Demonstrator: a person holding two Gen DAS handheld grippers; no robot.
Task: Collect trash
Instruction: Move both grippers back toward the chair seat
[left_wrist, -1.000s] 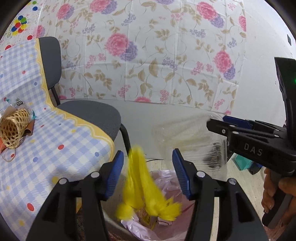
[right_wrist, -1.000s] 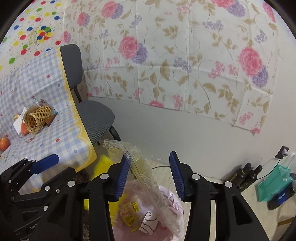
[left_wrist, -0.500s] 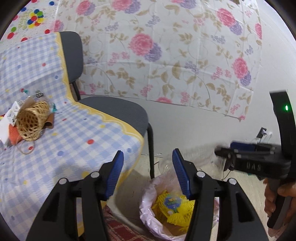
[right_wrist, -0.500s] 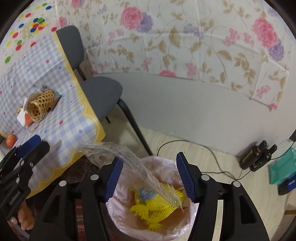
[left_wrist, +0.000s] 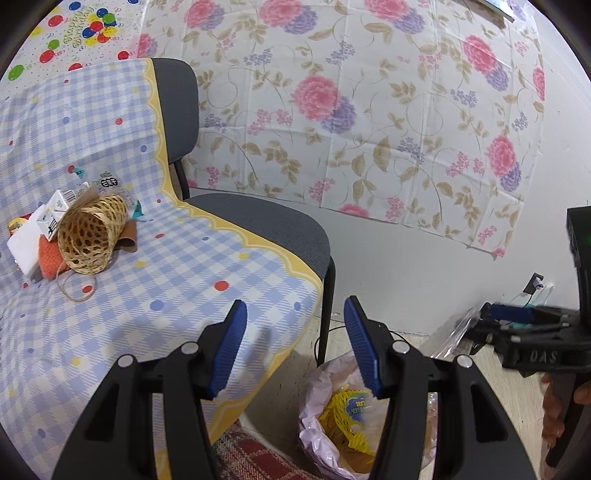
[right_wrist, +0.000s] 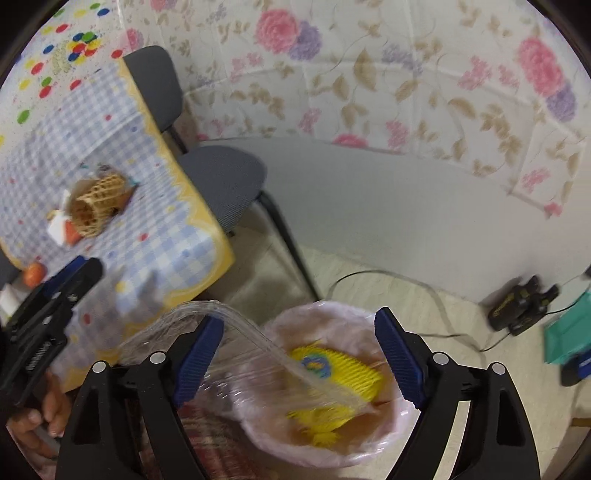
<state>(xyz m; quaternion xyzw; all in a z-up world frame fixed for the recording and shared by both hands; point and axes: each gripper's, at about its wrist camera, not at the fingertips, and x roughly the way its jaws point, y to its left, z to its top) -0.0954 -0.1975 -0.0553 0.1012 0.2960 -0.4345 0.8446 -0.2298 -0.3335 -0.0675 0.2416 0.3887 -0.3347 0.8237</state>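
A trash bin lined with a pink bag (right_wrist: 325, 310) stands on the floor by the table; yellow foam netting (right_wrist: 340, 380) lies inside it, also seen in the left wrist view (left_wrist: 347, 417). My right gripper (right_wrist: 299, 354) is open wide above the bin, with a clear plastic wrapper (right_wrist: 251, 332) draped between its fingers. My left gripper (left_wrist: 295, 350) is open and empty over the table corner. More trash sits on the table: a woven bamboo basket (left_wrist: 92, 236), white cartons (left_wrist: 33, 236) and wrappers.
A grey chair (left_wrist: 258, 225) stands between the table with the blue checked cloth (left_wrist: 147, 295) and the flowered wall. Black chargers (right_wrist: 521, 302) and a cable lie on the floor at right. An orange (right_wrist: 35, 273) sits on the table edge.
The yellow netting dropped from my left gripper into the bin. My left gripper swung back over the table. My right gripper opened wider over the bin with the clear wrapper sliding down.
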